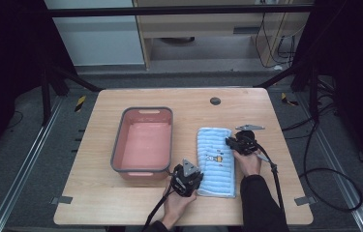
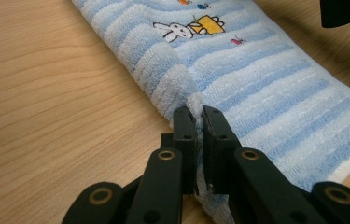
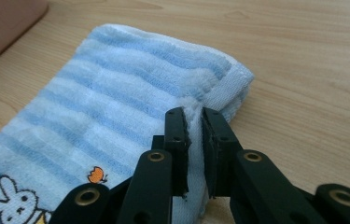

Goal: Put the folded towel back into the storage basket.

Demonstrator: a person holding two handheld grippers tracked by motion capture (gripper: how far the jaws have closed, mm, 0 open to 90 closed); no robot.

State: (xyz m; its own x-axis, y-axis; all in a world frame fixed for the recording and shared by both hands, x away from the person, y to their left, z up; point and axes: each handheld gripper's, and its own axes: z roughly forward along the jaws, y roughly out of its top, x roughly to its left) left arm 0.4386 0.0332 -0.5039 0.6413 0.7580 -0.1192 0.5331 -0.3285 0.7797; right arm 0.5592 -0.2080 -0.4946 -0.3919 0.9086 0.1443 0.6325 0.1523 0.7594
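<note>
- High view: a folded blue striped towel (image 1: 215,161) lies lengthwise on the wooden table (image 1: 97,193), right of the middle, with its long sides running away from the person. A pink plastic basin (image 1: 143,143) with a grey rim stands just to its left, apart from it.
- High view: the left gripper (image 1: 194,180) sits at the towel's near left corner, between the basin's near end and the towel, held by the person's left hand (image 1: 176,205). The right gripper (image 1: 231,142) meets the towel's right edge toward its far end, with the right hand (image 1: 248,162) behind it.
- Left gripper view: the left gripper (image 2: 199,116) has its black jaws drawn narrow and clamped on a small pinch of terry cloth at the towel's (image 2: 256,79) edge; the cloth bulges up between the tips. The rest of the towel stretches away up and to the right, showing a printed rabbit (image 2: 169,31) and a yellow shape beside it.
- Right gripper view: the right gripper (image 3: 195,116) is likewise closed tight on a fold of the towel's (image 3: 116,93) edge, close to a rounded corner with a white hem. The towel spreads to the left and below; a small rabbit print (image 3: 9,203) shows at the lower left, and the basin's corner (image 3: 4,23) at the upper left.
</note>
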